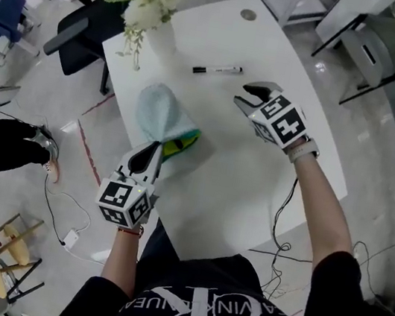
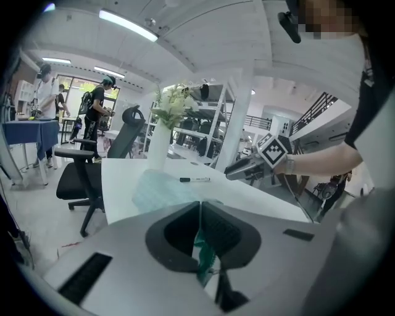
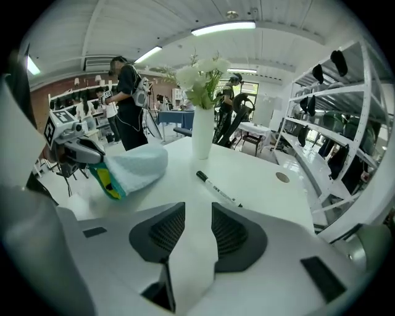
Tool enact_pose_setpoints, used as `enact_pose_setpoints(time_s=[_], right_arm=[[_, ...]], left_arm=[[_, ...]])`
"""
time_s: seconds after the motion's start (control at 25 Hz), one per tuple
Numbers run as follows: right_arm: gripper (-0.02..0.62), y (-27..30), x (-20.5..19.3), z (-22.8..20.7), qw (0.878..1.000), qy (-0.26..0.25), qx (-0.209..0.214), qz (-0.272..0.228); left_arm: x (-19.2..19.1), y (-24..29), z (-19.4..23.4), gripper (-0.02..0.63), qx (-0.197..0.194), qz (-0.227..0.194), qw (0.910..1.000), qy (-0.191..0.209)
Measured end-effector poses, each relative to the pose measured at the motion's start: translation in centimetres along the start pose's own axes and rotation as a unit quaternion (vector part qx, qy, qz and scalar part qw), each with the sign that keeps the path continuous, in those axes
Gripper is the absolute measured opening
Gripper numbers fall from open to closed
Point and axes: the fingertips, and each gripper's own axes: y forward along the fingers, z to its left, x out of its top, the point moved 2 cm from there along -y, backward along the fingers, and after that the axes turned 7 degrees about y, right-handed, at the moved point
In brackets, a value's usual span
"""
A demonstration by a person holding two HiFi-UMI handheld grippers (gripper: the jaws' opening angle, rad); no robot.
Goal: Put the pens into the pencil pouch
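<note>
A light blue pencil pouch (image 1: 161,113) lies on the white table (image 1: 269,181), its yellow-green mouth turned toward me. My left gripper (image 1: 155,147) is shut on the pouch's teal edge (image 2: 202,245) at that mouth. A black-capped white pen (image 1: 217,69) lies beyond the pouch, near the vase. My right gripper (image 1: 243,95) hovers open and empty just right of the pouch, short of the pen. In the right gripper view the pen (image 3: 219,188) lies ahead of the open jaws and the pouch (image 3: 133,170) to their left. The left gripper view shows the pen (image 2: 194,179) past the pouch (image 2: 157,188).
A white vase of white flowers (image 1: 155,4) stands at the table's far left corner. A round grommet hole (image 1: 248,14) is at the far edge. A black office chair (image 1: 84,27) stands beside the table. Cables (image 1: 283,229) hang off the near right edge. People stand in the background.
</note>
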Motion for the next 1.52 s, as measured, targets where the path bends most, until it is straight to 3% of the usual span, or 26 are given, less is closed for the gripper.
enact_pose_setpoints(time_s=[0.56, 0.84, 0.96, 1.16, 1.52], right_arm=[[0.213, 7.7, 0.3, -6.6, 0.996, -0.052, 0.006, 0.075], [0.216, 9.7, -0.1, -7.3, 0.991, -0.056, 0.055, 0.108], [0.193, 9.7, -0.2, -7.2, 0.988, -0.046, 0.077, 0.124], [0.084, 9.7, -0.5, -5.8, 0.987, -0.057, 0.088, 0.125], [0.075, 7.6, -1.9, -4.5, 0.995, 0.002, 0.058, 0.085]], left_arm=[[0.8, 1.2, 0.0, 0.017, -0.006, -0.002, 0.9999, -0.011], [0.1, 1.0, -0.1, 0.015, -0.013, 0.006, 0.9992, -0.037], [-0.3, 0.9, -0.1, 0.015, -0.015, 0.006, 0.9988, -0.046], [-0.5, 1.0, -0.1, 0.014, -0.017, 0.006, 0.9985, -0.051], [-0.2, 0.8, 0.0, 0.014, -0.021, 0.001, 0.9989, -0.041]])
